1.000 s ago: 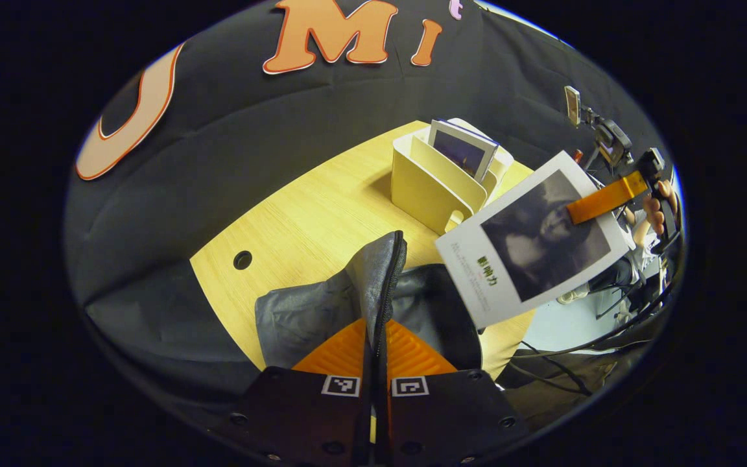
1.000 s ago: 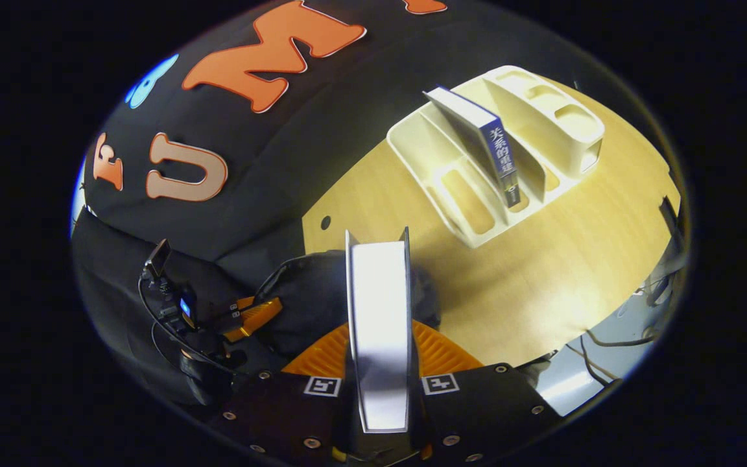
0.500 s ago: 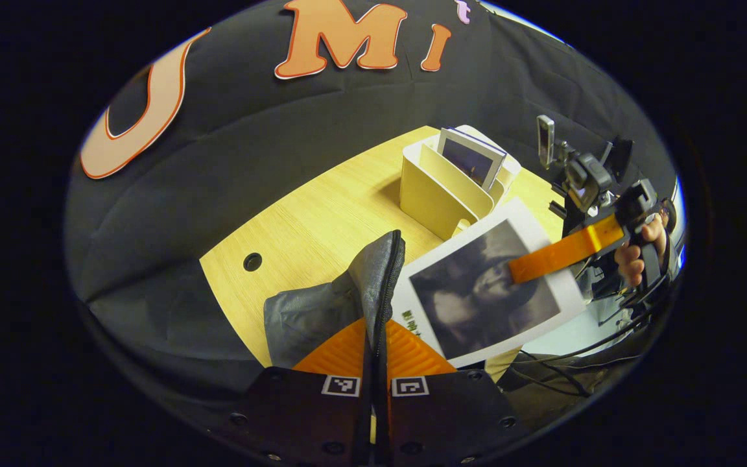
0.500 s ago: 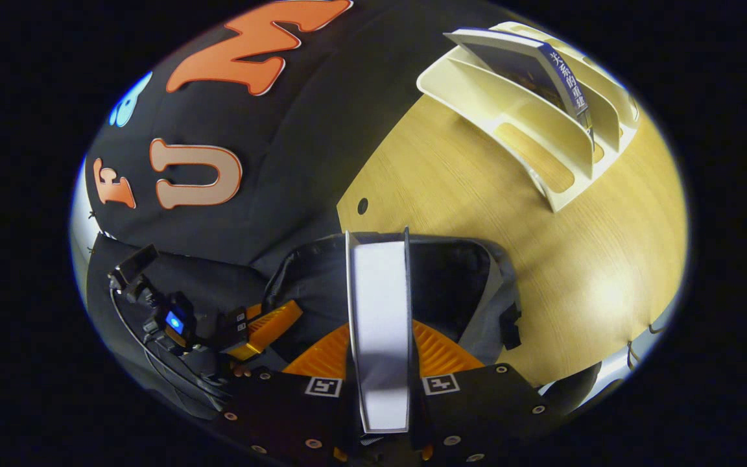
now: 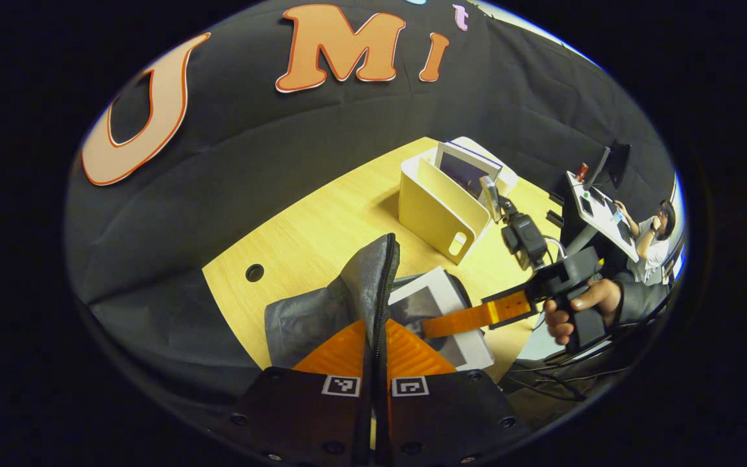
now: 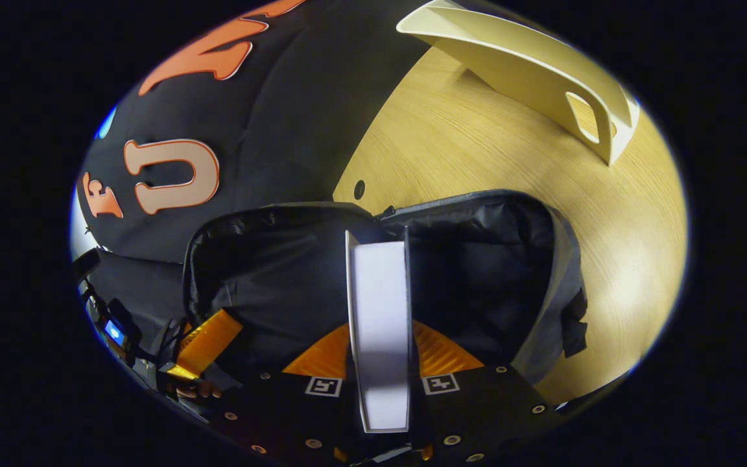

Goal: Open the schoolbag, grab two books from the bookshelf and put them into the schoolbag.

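Observation:
In the left gripper view my left gripper (image 5: 377,337) is shut on the zipper edge of the grey schoolbag (image 5: 308,311) and holds that flap upright. A white book with a dark picture (image 5: 441,301) is partly inside the open bag. The right gripper (image 5: 428,327), held by a hand (image 5: 581,305), grips it. In the right gripper view my right gripper (image 6: 380,337) is shut on the white book (image 6: 380,292), just over the bag's dark open mouth (image 6: 477,259). The left gripper (image 6: 205,337) shows at the bag's lower left edge. A cream bookshelf (image 5: 438,204) holds another book (image 5: 467,172).
The wooden table (image 6: 477,149) has a round hole (image 5: 255,272) near its left end. The bookshelf (image 6: 542,71) stands behind the bag. A person sits at a desk (image 5: 652,227) far right, and cables lie on the floor (image 5: 555,363) below the table edge.
The right gripper has carried the white book down and leftward from in front of the shelf into the bag's mouth. The left gripper has kept hold of the flap, almost still.

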A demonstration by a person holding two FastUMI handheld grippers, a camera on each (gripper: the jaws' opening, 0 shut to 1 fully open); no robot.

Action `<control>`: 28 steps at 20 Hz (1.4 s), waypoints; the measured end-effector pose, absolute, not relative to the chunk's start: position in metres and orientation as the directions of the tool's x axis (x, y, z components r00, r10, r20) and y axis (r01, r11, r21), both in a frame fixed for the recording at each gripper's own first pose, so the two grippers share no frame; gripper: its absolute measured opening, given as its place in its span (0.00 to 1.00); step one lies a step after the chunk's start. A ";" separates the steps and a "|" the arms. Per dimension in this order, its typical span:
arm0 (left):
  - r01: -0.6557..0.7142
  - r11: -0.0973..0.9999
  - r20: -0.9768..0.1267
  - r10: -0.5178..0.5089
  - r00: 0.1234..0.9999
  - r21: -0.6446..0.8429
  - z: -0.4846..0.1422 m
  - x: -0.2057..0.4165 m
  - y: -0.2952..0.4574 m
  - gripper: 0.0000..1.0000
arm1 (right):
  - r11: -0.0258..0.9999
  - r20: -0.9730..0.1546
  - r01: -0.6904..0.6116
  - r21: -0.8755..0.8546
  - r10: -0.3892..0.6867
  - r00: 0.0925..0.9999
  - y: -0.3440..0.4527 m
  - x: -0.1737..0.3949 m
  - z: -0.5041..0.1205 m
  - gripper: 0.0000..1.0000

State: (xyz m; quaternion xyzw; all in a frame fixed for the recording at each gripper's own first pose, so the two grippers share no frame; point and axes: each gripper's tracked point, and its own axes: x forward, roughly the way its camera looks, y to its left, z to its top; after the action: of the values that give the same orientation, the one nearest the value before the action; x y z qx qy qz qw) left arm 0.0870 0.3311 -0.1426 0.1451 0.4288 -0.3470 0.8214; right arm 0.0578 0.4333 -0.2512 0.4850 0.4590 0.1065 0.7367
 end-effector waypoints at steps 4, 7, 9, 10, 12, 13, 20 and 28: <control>0.702 0.708 -0.797 -0.468 0.382 -0.080 -0.143 0.082 0.320 0.04 | 0.502 -0.566 0.288 0.816 0.589 0.577 0.448 0.074 -0.265 0.30; 0.697 0.712 -0.793 -0.470 0.387 -0.082 -0.143 0.084 0.320 0.04 | 0.502 -0.575 0.302 0.810 0.584 0.573 0.450 0.080 -0.273 0.35; 0.683 0.726 -0.797 -0.458 0.393 -0.081 -0.145 0.085 0.324 0.04 | 0.569 -0.631 0.309 0.762 0.544 0.553 0.442 0.074 -0.280 0.24; 0.676 0.732 -0.798 -0.456 0.394 -0.084 -0.147 0.084 0.326 0.04 | 0.598 -0.655 0.309 0.739 0.532 0.536 0.435 0.068 -0.279 0.47; 0.666 0.741 -0.799 -0.450 0.399 -0.085 -0.148 0.084 0.328 0.04 | 0.633 -0.684 0.302 0.713 0.530 0.502 0.429 0.056 -0.278 0.85; 0.662 0.745 -0.801 -0.444 0.402 -0.081 -0.148 0.084 0.329 0.04 | 0.652 -0.693 0.291 0.700 0.523 0.495 0.424 0.052 -0.277 0.81; 0.636 0.770 -0.814 -0.403 0.418 -0.054 -0.157 0.076 0.325 0.04 | 0.798 -0.762 0.178 0.576 0.446 0.469 0.376 0.032 -0.265 0.97; 0.598 0.800 -0.828 -0.360 0.430 -0.037 -0.166 0.074 0.314 0.04 | 0.906 -0.826 0.088 0.415 0.334 0.453 0.285 0.026 -0.229 0.98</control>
State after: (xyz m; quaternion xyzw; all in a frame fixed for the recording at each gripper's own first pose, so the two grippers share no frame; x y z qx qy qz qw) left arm 0.0745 0.3139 -0.1660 0.1323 0.4500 -0.2869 0.8353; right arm 0.0260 0.2846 -0.2294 0.2041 0.5176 0.0743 0.8276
